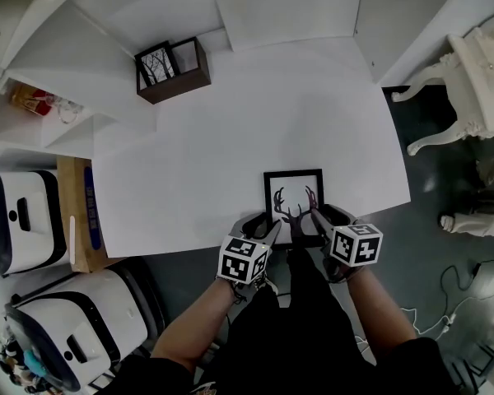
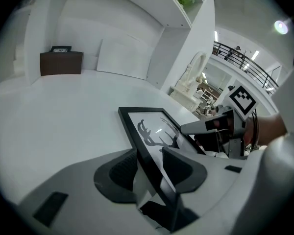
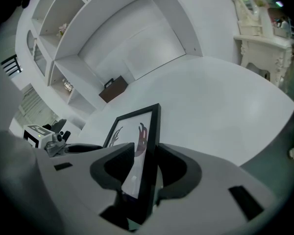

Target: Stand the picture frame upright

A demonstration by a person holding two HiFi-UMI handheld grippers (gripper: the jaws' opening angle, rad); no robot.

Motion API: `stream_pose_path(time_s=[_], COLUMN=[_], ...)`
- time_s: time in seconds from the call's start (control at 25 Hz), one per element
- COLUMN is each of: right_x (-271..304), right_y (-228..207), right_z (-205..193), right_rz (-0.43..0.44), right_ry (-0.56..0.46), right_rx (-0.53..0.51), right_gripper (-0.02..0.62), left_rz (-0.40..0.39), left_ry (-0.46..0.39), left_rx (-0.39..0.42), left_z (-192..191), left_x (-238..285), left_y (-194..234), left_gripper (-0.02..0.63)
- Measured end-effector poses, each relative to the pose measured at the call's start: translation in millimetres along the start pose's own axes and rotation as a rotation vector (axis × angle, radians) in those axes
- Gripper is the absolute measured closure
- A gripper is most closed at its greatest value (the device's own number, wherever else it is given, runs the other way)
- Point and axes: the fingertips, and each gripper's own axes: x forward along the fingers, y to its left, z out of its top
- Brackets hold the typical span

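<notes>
Nearest the head camera, two forearms (image 1: 199,329) reached in from 6 o'clock, each carrying a gripper topped by a marker cube. The left gripper (image 1: 272,230) sat at the lower left corner of the picture frame (image 1: 293,189), and the right gripper (image 1: 315,219) sat at the lower right corner. The left gripper view recorded the frame's left rail running between the jaws, with both dark pads closed against it, one on the glass side and one on the outer side. The right gripper view recorded the same condition on the right rail, with the jaws clamped on the frame. The frame was black-rimmed, with an antler drawing on white. It was located at the 6 o'clock edge of the white table (image 1: 230,138), its near end at the grippers and its top end pointing to 12 o'clock. From the right gripper view it appeared tilted off the surface. From overhead its face was turned largely upward, so it was not upright. A brown open box (image 1: 174,71) holding a small tree picture stood at 11 o'clock, well apart from the frame. White carved furniture (image 1: 477,72) stood beyond the table at 2 o'clock, and white machines (image 1: 25,220) stood at 8 o'clock.
</notes>
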Motion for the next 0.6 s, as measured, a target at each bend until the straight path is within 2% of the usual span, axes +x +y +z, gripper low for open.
stream_pose_path(time_s=[0.32, 0.6], right_x=[-6, -10], right_y=[13, 19], right_z=[-19, -32], right_rz=[0.007, 0.019], right_ry=[-0.003, -0.006], right_rx=[0.020, 0.026], right_gripper=[0.449, 0.451], left_rz=[0.002, 0.009], left_ry=[-0.019, -0.015], left_rx=[-0.099, -0.104], left_z=[-17, -32], left_x=[-15, -24], left_y=[2, -2], left_gripper=[0.451, 0.452])
